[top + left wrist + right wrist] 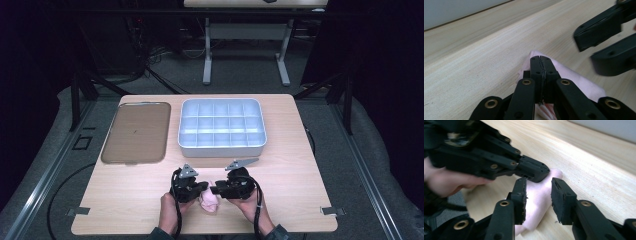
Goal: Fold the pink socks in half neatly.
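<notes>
The left gripper [540, 60] pinches the pink cloth [576, 80], seemingly by an edge; the right gripper [538, 195], fingers spread at its three o'clock, should close squarely before lifting.

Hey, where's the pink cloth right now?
In the high view the pink cloth lies at the table's near edge, between the left gripper, shut on it, and the open right gripper.
</notes>
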The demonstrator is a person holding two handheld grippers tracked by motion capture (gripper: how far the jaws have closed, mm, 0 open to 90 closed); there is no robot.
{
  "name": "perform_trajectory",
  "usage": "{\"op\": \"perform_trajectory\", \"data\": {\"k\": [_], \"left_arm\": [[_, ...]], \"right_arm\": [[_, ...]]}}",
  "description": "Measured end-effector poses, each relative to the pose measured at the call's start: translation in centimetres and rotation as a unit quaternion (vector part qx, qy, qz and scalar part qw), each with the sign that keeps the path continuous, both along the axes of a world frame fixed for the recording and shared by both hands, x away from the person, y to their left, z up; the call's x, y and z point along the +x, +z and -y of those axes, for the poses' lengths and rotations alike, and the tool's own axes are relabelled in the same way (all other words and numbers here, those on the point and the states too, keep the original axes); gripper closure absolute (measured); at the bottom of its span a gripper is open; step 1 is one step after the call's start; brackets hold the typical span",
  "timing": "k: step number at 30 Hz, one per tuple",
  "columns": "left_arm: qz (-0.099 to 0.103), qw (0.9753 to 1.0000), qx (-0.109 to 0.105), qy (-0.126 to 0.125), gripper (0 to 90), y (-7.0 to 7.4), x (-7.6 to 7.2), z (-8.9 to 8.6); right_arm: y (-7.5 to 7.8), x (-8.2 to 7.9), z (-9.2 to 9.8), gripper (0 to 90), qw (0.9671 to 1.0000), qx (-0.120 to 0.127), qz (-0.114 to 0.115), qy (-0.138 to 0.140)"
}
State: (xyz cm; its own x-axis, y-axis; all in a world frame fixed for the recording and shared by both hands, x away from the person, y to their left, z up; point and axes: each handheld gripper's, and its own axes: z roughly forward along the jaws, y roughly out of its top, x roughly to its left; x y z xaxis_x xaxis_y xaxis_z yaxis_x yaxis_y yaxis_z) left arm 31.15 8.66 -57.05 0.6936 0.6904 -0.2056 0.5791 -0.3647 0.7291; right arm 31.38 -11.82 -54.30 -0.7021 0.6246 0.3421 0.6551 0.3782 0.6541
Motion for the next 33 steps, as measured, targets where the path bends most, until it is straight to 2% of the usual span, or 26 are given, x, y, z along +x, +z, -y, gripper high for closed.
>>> {"op": "perform_trajectory", "data": {"k": [1, 4, 5, 7, 8, 11, 15, 17, 19, 21, 22, 24, 26, 28, 33], "left_arm": [[0.0, 1.0, -0.001, 0.001, 89.1, 0.0, 0.0, 0.0], [-0.002, 1.0, -0.004, 0.003, 89.1, 0.0, 0.0, 0.0], [-0.001, 1.0, -0.005, 0.004, 89.1, -0.1, 0.0, -0.1], [0.0, 1.0, -0.009, 0.003, 89.0, -0.2, 0.0, -0.2], [0.0, 1.0, -0.01, 0.003, 89.0, -0.2, 0.0, -0.2], [0.002, 0.9999, -0.011, 0.005, 88.9, -0.2, -0.2, -0.2], [0.003, 0.9999, -0.012, 0.005, 88.4, -0.2, -0.2, -0.4], [0.002, 0.9999, -0.014, 0.007, 85.7, -0.1, -0.2, -0.5], [0.003, 0.9998, -0.014, 0.012, 77.0, 0.0, -0.1, -0.9], [0.002, 0.9994, -0.014, 0.031, 64.3, 0.1, -0.1, -1.7], [0.001, 0.999, -0.017, 0.042, 61.0, 0.1, 0.0, -2.2], [0.006, 0.9974, -0.011, 0.071, 50.1, 0.1, -0.1, -3.4], [0.005, 0.9961, -0.008, 0.088, 41.7, 0.0, -0.2, -4.4], [0.007, 0.9942, 0.006, 0.107, 33.2, -0.3, -0.4, -5.6], [0.012, 0.9904, 0.046, 0.13, 24.5, -1.2, -0.9, -7.3]], "right_arm": [[-0.4, 0.2, -0.6, 59.9, 0.9999, -0.015, -0.008, 0.0], [-1.5, 0.2, -1.7, 56.3, 0.999, -0.036, -0.028, 0.001], [-1.8, 0.1, -1.9, 55.5, 0.9986, -0.047, -0.025, -0.003], [-1.8, -0.1, -2.1, 54.9, 0.9984, -0.05, -0.024, -0.011], [-1.8, -0.1, -2.2, 53.1, 0.9977, -0.063, -0.025, -0.011], [-2.1, 0.0, -2.3, 47.0, 0.997, -0.071, -0.026, -0.014], [-2.2, 0.2, -2.3, 45.1, 0.996, -0.085, -0.026, -0.013], [-2.2, 0.2, -2.4, 45.3, 0.9958, -0.085, -0.032, -0.013], [-2.2, 0.4, -2.3, 47.3, 0.9959, -0.082, -0.036, -0.009], [-2.2, 0.5, -2.4, 49.5, 0.9956, -0.084, -0.04, -0.006], [-2.1, 0.5, -2.4, 50.3, 0.9955, -0.083, -0.046, -0.006], [-2.2, 0.5, -2.4, 51.5, 0.9957, -0.081, -0.046, -0.004], [-2.1, 0.6, -2.4, 52.6, 0.9952, -0.084, -0.051, -0.002], [-2.1, 0.8, -2.4, 53.4, 0.995, -0.084, -0.055, 0.002], [-2.0, 1.0, -2.4, 55.7, 0.9942, -0.085, -0.065, 0.007]]}}
